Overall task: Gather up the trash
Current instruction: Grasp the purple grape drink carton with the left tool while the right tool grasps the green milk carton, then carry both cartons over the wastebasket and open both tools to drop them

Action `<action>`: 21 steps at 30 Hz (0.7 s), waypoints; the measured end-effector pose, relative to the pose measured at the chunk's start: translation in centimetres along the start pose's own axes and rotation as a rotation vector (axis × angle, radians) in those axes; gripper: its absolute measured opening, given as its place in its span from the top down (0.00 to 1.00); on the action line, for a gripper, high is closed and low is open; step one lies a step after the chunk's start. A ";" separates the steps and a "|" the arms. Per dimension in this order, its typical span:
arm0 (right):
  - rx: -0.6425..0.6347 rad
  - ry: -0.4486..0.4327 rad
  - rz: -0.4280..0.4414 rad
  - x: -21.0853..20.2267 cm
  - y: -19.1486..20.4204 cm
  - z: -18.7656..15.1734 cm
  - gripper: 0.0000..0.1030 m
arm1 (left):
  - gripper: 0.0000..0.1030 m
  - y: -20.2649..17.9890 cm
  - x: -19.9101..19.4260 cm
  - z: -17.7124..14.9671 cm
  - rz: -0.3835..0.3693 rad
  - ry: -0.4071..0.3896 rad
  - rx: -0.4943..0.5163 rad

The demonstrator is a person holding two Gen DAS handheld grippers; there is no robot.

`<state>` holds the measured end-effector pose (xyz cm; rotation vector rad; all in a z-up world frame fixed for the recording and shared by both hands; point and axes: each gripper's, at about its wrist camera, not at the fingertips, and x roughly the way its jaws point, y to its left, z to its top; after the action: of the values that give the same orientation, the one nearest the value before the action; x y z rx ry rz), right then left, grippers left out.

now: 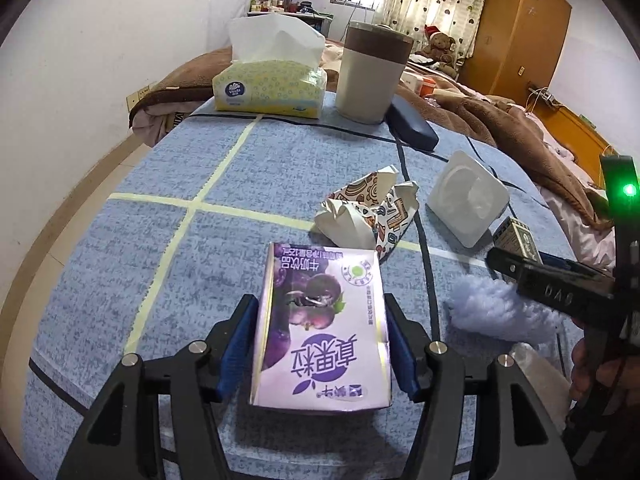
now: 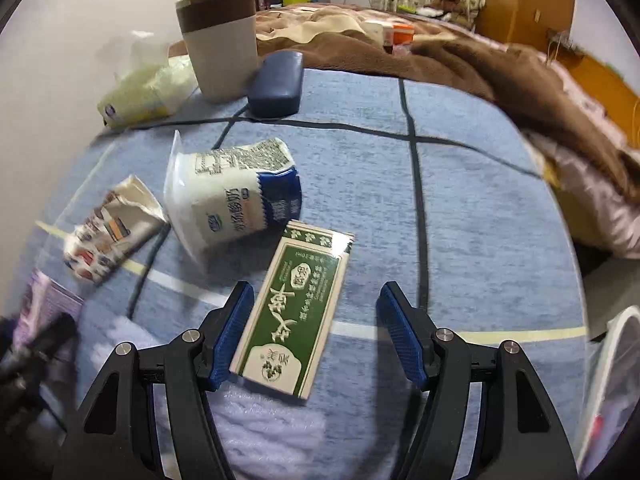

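In the left wrist view, the left gripper (image 1: 320, 344) is clamped on the purple milk carton (image 1: 320, 328), one blue pad on each long side. The carton looks light and thin-walled, so a strong squeeze would dent it. Ahead of the claw lie a crumpled paper wrapper (image 1: 370, 210) and a yogurt cup (image 1: 466, 198); to its left the blue cloth (image 1: 160, 200) is free for moving.

In the right wrist view, the right gripper (image 2: 316, 332) stands apart around the green box (image 2: 296, 312). The left pad seems to touch it, though blur makes this uncertain. The box is stiff and flat; its long edges suit the grip. The table edge is near on the right.
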<state>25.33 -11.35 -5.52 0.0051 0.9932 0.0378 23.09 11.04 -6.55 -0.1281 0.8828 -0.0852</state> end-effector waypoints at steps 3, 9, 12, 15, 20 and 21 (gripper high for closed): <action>0.008 -0.005 0.003 -0.2 -0.3 0.0 0.40 | 0.39 0.0 0.2 0.2 -0.004 0.000 -0.005; 0.009 -0.026 0.009 -0.6 -0.6 -0.2 0.65 | 0.45 -0.5 0.4 0.4 -0.017 0.003 0.004; 0.012 -0.030 0.012 -0.7 -0.8 -0.4 0.68 | 0.45 -0.7 0.3 0.3 -0.023 -0.001 0.008; 0.018 -0.037 0.016 -1.0 -0.9 -0.7 0.68 | 0.45 -0.7 0.2 0.2 -0.024 -0.008 0.005; 0.018 -0.067 0.025 -1.8 -1.0 -1.0 0.68 | 0.45 -0.6 -0.7 0.0 -0.023 -0.027 0.001; 0.017 -0.074 0.021 -2.0 -1.1 -1.0 0.68 | 0.45 -0.7 -1.0 0.0 -0.021 -0.033 0.003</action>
<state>23.41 -12.52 -4.44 0.0322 0.9197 0.0486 22.46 10.50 -5.72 -0.1359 0.8485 -0.1032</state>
